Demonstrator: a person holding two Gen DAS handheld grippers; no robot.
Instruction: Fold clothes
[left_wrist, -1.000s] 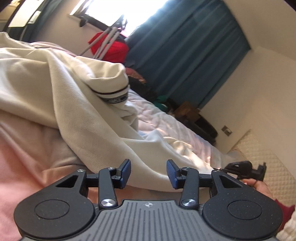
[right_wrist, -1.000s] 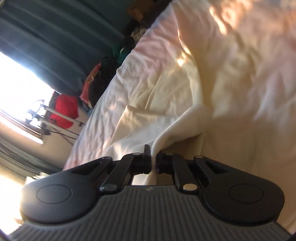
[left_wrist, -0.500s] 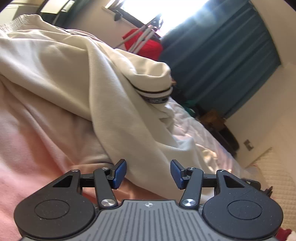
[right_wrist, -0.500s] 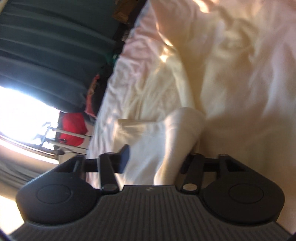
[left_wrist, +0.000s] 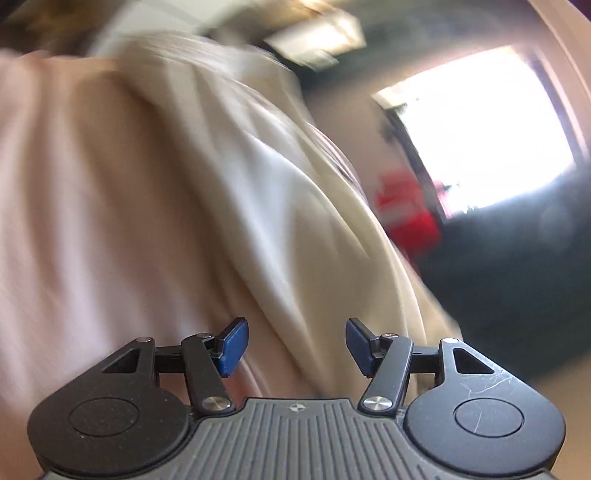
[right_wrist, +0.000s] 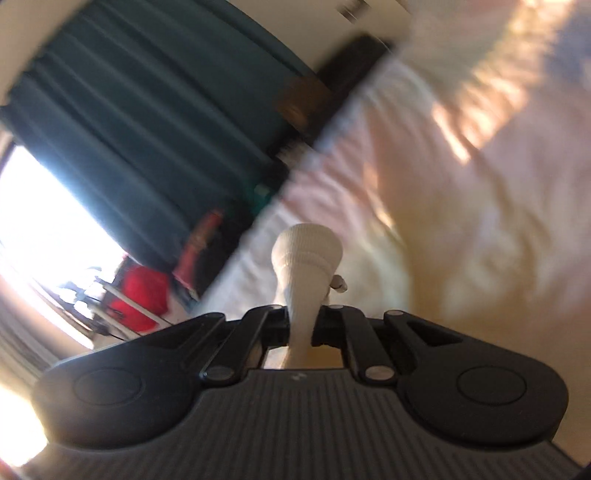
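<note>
The right gripper (right_wrist: 300, 321) is clenched on a bunched ribbed edge of the cream garment (right_wrist: 306, 258), which pokes up between the jaws, probably so the cloth can be carried over for a fold; the rest of the garment (left_wrist: 295, 206) is draped across the pink bed (left_wrist: 92, 206); the left gripper (left_wrist: 295, 347) hangs with its blue pads (left_wrist: 232, 347) spread wide and grasping nothing, seemingly lining up on the cloth's near edge; both views are blurred.
</note>
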